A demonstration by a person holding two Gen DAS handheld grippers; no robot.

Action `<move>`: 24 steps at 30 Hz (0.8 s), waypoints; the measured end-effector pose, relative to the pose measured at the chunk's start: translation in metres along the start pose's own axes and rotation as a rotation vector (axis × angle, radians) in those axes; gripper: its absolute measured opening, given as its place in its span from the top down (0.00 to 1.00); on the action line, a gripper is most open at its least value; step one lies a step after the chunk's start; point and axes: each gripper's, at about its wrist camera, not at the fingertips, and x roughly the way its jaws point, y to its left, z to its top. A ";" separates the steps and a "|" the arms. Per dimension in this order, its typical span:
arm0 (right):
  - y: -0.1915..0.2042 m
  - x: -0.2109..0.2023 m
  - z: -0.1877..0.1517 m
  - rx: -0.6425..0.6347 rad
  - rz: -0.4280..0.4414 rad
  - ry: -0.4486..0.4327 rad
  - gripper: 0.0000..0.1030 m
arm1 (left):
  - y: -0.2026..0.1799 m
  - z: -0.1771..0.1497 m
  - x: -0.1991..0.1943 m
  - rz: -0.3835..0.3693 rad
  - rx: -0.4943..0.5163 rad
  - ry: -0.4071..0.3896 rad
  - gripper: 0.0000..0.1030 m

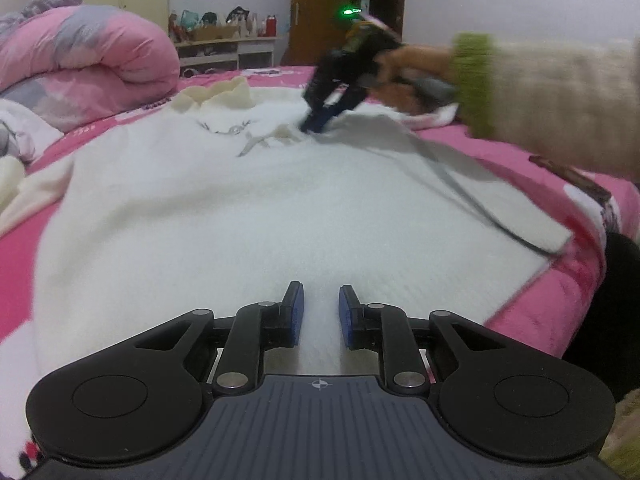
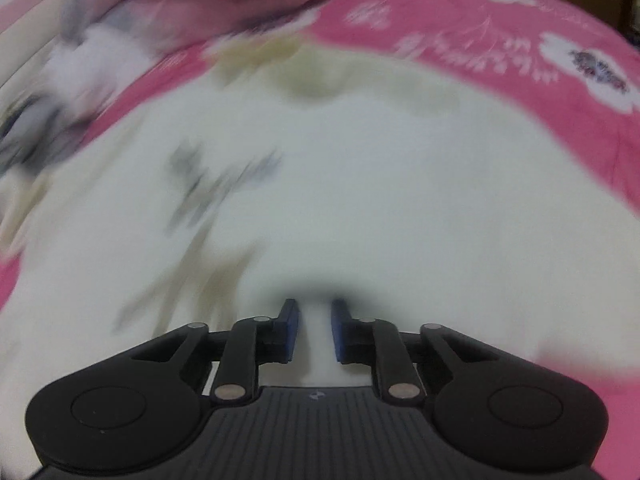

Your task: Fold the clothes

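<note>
A white fleecy sweater [image 1: 224,208] with a cream collar and a small embroidered motif lies spread on the pink bed. My left gripper [image 1: 321,294] hovers low over its lower hem, jaws slightly apart with nothing between them. My right gripper [image 1: 316,126] is seen in the left wrist view, tips pressed down on the sweater's chest near the motif, with a folded right sleeve lying beside it. In the blurred right wrist view the right gripper [image 2: 311,306] has its jaws slightly apart over the white sweater [image 2: 380,184], with cloth showing in the gap.
A rolled pink and grey quilt [image 1: 80,64] lies at the bed's far left. The pink flowered bedsheet [image 1: 560,292] shows around the sweater. A shelf with bottles and toys [image 1: 224,36] and a wooden door [image 1: 320,8] stand beyond the bed.
</note>
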 end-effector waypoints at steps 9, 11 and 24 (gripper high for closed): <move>0.012 -0.045 -0.016 0.091 0.138 -0.013 0.76 | 0.016 -0.012 -0.006 -0.086 -0.087 -0.049 0.80; 0.048 -0.050 -0.036 -0.039 0.198 0.071 0.74 | 0.018 -0.013 -0.006 -0.095 -0.105 -0.056 0.80; 0.114 0.019 0.026 -0.054 0.233 0.051 0.73 | 0.009 -0.019 -0.013 -0.073 -0.076 -0.075 0.78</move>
